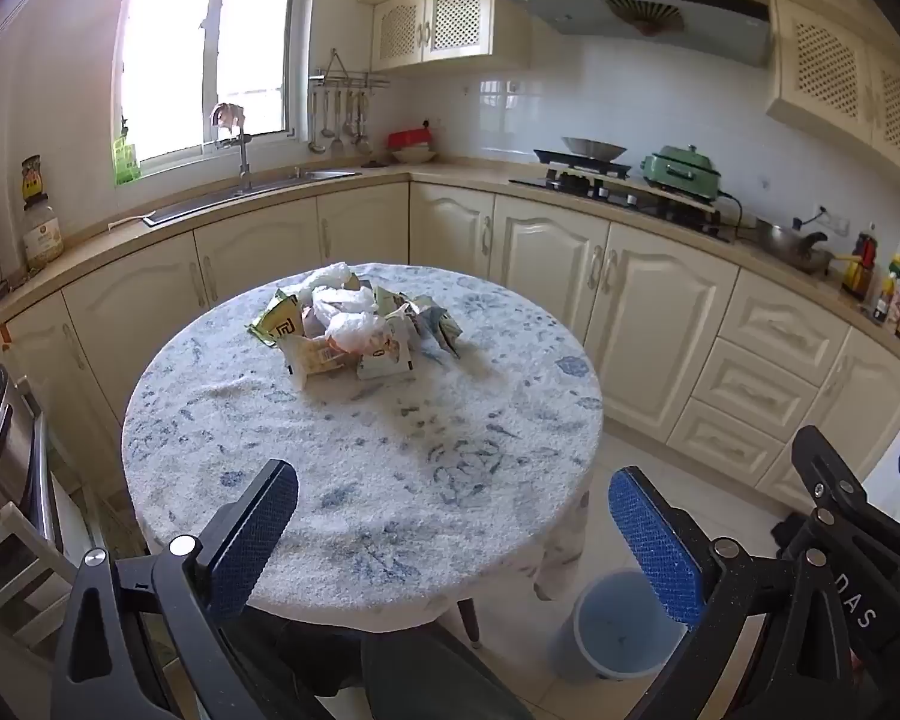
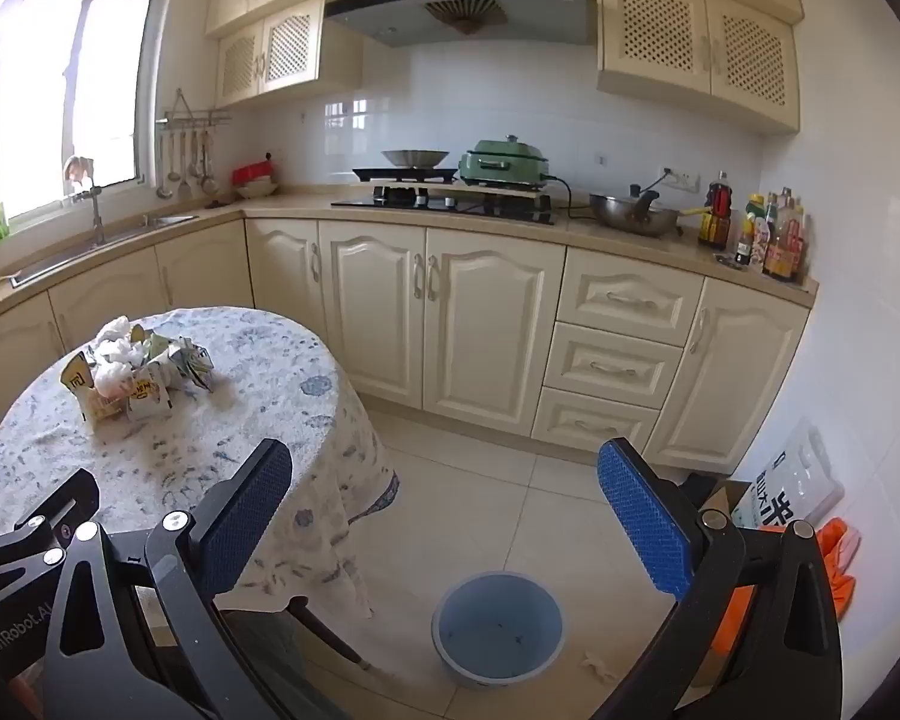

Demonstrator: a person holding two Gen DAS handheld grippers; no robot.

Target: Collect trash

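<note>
A pile of trash (image 1: 345, 324), crumpled wrappers, cartons and plastic bags, lies at the far side of a round table (image 1: 354, 480) with a blue-patterned cloth. It also shows in the right wrist view (image 2: 138, 375). A blue waste bin (image 1: 621, 624) stands on the floor right of the table, open and looking empty (image 2: 498, 627). My left gripper (image 1: 453, 516) is open and empty above the table's near edge. My right gripper (image 2: 444, 507) is open and empty above the floor, right of the table, with the bin just below it.
Cream kitchen cabinets (image 2: 438, 324) and a counter with a stove (image 2: 444, 201), pans and bottles run behind. A small scrap (image 2: 597, 663) lies on the floor by the bin. A rice bag (image 2: 792, 483) and orange gloves (image 2: 840, 558) sit at the right wall.
</note>
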